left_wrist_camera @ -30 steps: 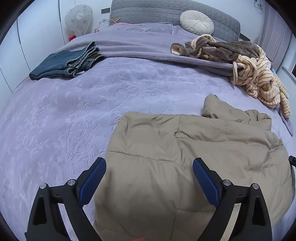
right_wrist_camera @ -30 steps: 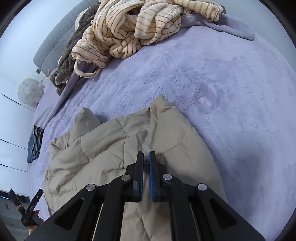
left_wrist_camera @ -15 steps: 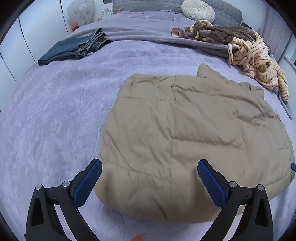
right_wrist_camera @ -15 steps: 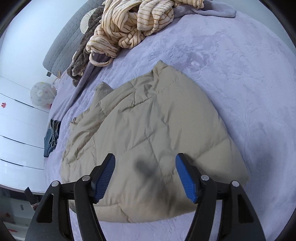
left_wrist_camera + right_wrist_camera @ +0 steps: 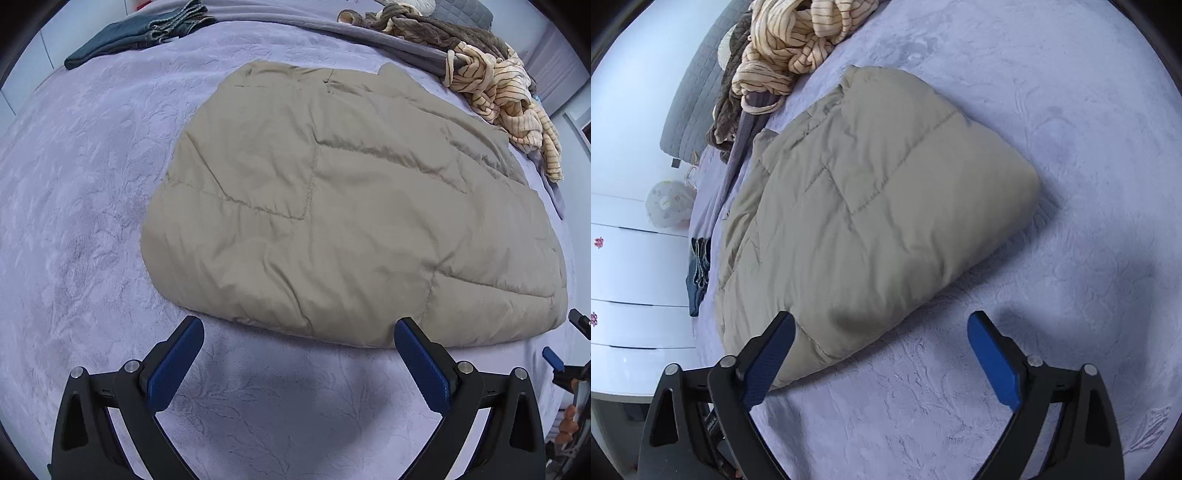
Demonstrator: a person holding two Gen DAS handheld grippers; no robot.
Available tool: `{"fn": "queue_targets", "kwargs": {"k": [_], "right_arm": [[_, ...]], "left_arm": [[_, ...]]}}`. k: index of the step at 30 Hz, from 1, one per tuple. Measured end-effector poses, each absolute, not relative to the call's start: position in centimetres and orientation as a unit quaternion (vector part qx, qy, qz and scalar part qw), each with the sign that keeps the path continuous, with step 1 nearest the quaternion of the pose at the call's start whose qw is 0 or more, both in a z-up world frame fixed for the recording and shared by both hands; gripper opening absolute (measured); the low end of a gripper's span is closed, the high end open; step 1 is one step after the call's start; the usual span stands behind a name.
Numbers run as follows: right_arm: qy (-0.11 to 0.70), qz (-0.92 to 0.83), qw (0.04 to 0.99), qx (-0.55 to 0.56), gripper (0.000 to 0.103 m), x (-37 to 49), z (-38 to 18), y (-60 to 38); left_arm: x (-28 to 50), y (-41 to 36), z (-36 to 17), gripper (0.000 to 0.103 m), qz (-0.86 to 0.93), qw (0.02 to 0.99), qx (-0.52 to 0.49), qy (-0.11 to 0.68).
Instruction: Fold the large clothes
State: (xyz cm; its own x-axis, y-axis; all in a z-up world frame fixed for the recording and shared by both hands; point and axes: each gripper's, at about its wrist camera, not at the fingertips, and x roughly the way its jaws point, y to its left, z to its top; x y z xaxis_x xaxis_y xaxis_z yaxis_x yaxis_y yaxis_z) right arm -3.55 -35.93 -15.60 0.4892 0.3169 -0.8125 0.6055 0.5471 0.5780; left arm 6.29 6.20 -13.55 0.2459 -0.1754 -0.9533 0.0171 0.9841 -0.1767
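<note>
The folded tan jacket (image 5: 351, 206) is lying flat on the purple bed (image 5: 85, 206). The left hand-held gripper (image 5: 295, 354) is hovering spread wide over the bedspread just beside its near edge, gripping nothing. The right hand-held gripper (image 5: 882, 347) has just been opening, jaws apart and empty. Jeans (image 5: 136, 31) and a striped garment (image 5: 506, 103) are lying farther back

bedspread (image 5: 74, 221) bare around jacket (image 5: 351, 203); clothes pile (image 5: 498, 92) beyond.

Soft daylight, sharp, fisheye-bent edges
</note>
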Motion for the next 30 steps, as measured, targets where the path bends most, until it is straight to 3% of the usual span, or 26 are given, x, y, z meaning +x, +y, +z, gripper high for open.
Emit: {"fn": "queue_targets", "kwargs": {"k": [18,30], "right_arm": [[0.422,-0.063,0.690,0.585,0.103,-1.9,-19.3,-36.4],[0.435,-0.024,0.665,0.607,0.103,0.9,-20.9,-36.3]], "left_arm": [[7.2,10.3,-16.3,0.103,-0.076,0.758,-0.218,0.610],[9.0,11.6,-19.5,0.103,-0.096,0.725,-0.341,0.591]]}}
